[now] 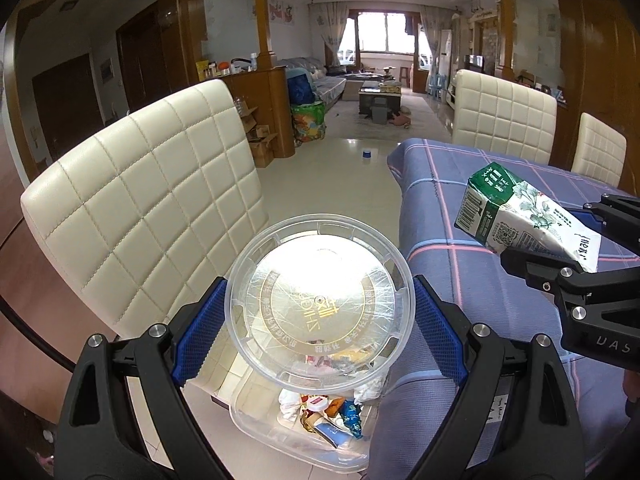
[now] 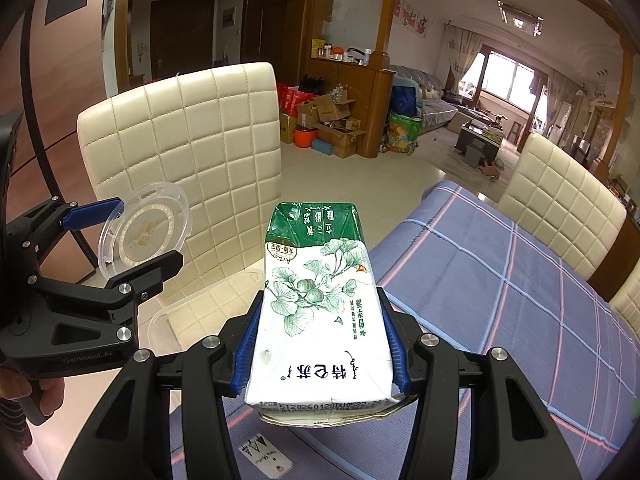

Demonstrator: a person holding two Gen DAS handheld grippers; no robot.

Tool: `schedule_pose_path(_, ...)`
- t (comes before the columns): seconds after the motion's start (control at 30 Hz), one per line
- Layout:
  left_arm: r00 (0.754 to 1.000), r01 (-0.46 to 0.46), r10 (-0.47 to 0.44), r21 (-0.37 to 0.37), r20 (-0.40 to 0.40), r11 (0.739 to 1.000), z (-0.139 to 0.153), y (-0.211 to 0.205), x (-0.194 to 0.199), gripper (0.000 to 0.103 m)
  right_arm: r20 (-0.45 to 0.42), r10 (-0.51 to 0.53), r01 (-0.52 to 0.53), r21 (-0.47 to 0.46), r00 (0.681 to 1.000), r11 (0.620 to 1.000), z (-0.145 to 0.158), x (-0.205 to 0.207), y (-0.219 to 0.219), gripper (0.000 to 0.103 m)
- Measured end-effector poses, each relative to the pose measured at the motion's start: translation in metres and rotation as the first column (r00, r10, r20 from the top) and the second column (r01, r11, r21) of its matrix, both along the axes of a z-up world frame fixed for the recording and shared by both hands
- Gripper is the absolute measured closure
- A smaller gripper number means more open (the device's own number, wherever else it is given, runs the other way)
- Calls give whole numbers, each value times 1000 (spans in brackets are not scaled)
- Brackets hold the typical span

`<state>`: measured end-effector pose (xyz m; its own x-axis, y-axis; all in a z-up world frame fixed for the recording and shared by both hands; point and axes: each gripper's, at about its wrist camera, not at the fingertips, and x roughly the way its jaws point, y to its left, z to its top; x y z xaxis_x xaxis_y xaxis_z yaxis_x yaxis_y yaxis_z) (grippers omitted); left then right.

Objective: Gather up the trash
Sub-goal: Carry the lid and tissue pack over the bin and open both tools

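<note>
My left gripper (image 1: 320,304) is shut on a round clear plastic lid (image 1: 318,300), its blue pads pressing the rim on both sides. Under the lid, a clear plastic bin (image 1: 280,432) with wrappers and crumpled paper sits on the cream chair seat. My right gripper (image 2: 320,344) is shut on a white-and-green milk carton (image 2: 316,304), held over the table's edge. In the left wrist view the carton (image 1: 520,216) and the right gripper (image 1: 560,240) are at the right. In the right wrist view the left gripper (image 2: 128,236) and the lid (image 2: 144,236) are at the left.
A cream quilted chair (image 1: 148,208) stands beside the table with the blue checked cloth (image 1: 500,280). Two more cream chairs (image 1: 504,116) stand at the table's far side. A small blue cap (image 1: 366,154) lies on the tiled floor. A hand (image 2: 28,396) holds the left gripper's handle.
</note>
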<state>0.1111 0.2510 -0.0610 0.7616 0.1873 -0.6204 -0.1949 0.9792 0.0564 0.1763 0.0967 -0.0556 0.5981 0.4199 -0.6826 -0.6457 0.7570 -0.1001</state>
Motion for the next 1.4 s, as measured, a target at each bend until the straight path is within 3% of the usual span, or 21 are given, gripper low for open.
schedule_pose_path(0.23, 999, -25, 23, -45, -35, 999, -12, 16, 3, 13, -6, 14, -14, -6, 1000, 1000, -5, 4, 13, 53)
schedule_pose_path(0.33, 998, -50, 46, -82, -50, 995, -16, 26, 4, 5, -9, 18, -18, -8, 1000, 1000, -7, 5, 18, 53)
schedule_pose_path(0.43, 997, -60, 56, -102, -46, 993, -18, 35, 1, 4, -12, 26, -26, -12, 1000, 1000, -10, 6, 22, 53)
schedule_pose_path(1.1, 990, -135, 131, -88, -56, 987, -31, 67, -15, 4, -47, 84, -85, -29, 995, 996, -26, 6, 60, 52)
schedule_pose_path(1.27, 988, -145, 140, -91, -58, 985, -33, 71, -16, 4, 4, 75, -74, -58, 997, 996, -25, 3, 68, 50)
schedule_pose_path(1.37, 988, -148, 143, -93, -59, 985, -34, 73, -16, 4, 35, 80, -79, -52, 996, 996, -23, 1, 67, 32)
schedule_pose_path(1.4, 988, -149, 144, -91, -59, 985, -34, 72, -17, 4, 43, 82, -80, -44, 996, 996, -21, 0, 65, 31)
